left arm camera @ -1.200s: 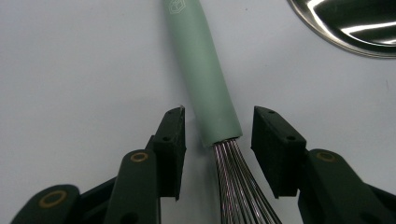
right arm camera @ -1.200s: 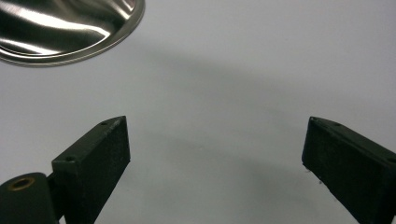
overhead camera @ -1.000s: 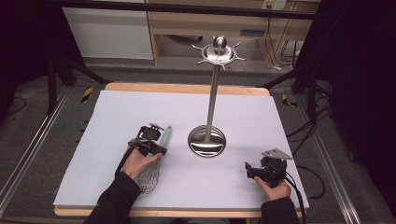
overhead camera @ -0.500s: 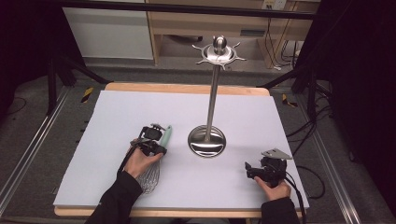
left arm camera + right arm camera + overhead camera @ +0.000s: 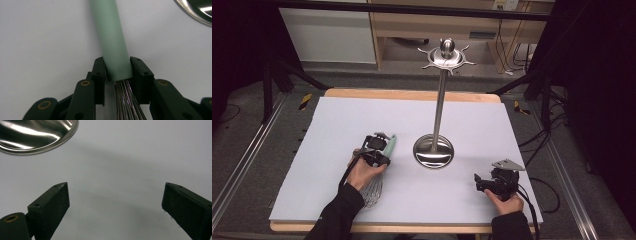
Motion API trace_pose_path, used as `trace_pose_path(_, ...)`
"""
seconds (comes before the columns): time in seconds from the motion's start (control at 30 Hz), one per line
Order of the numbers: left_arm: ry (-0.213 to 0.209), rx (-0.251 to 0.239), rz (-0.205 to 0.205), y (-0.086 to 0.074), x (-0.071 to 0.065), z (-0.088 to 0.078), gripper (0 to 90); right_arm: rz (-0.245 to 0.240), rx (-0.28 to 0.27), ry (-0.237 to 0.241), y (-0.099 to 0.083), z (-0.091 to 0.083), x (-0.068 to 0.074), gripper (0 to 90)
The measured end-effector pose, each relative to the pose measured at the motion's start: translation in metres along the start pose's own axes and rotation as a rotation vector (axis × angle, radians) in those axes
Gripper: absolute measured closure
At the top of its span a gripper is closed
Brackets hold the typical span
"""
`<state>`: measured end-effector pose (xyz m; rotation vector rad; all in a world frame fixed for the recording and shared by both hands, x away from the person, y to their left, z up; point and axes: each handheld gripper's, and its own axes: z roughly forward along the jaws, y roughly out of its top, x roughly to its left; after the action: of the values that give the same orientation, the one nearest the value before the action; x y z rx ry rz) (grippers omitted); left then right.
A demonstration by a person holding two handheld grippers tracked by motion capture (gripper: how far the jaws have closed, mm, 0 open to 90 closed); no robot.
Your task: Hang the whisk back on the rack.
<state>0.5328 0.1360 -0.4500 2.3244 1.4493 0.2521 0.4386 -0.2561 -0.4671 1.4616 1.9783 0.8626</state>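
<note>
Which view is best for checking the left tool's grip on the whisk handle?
Left gripper view: the left tool has both pads against the green whisk handle, wires trailing below. The high view shows the handle small, half hidden by the hand. The right gripper view faces bare table.

- The left black two-jaw gripper (image 5: 379, 148), low at the tabletop, has just been closing, its jaws now clamped.
- The right black two-jaw gripper (image 5: 484, 182) rests low, jaws wide apart.

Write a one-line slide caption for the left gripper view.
Left gripper, its jaws having just closed on the whisk at the base of its green handle, near the stand's steel base.
</note>
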Motion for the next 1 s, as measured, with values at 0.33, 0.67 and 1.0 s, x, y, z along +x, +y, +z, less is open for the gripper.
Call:
trace_pose_path(0.33, -0.039, 0.009, 0.014, -0.005, 0.003, -0.008, 67.8, -0.001, 0.003, 0.002, 0.0, 0.0, 0.0, 8.0)
trace_pose_path(0.67, -0.057, -0.025, 0.023, -0.008, 0.0, -0.02, 68.3, -0.003, 0.0, 0.003, 0.0, 0.0, 0.0, 8.0)
trace_pose_path(1.0, -0.088, -0.103, 0.029, -0.014, -0.002, -0.041, 68.4, 0.0, 0.001, 0.003, 0.0, 0.0, -0.001, 7.9)
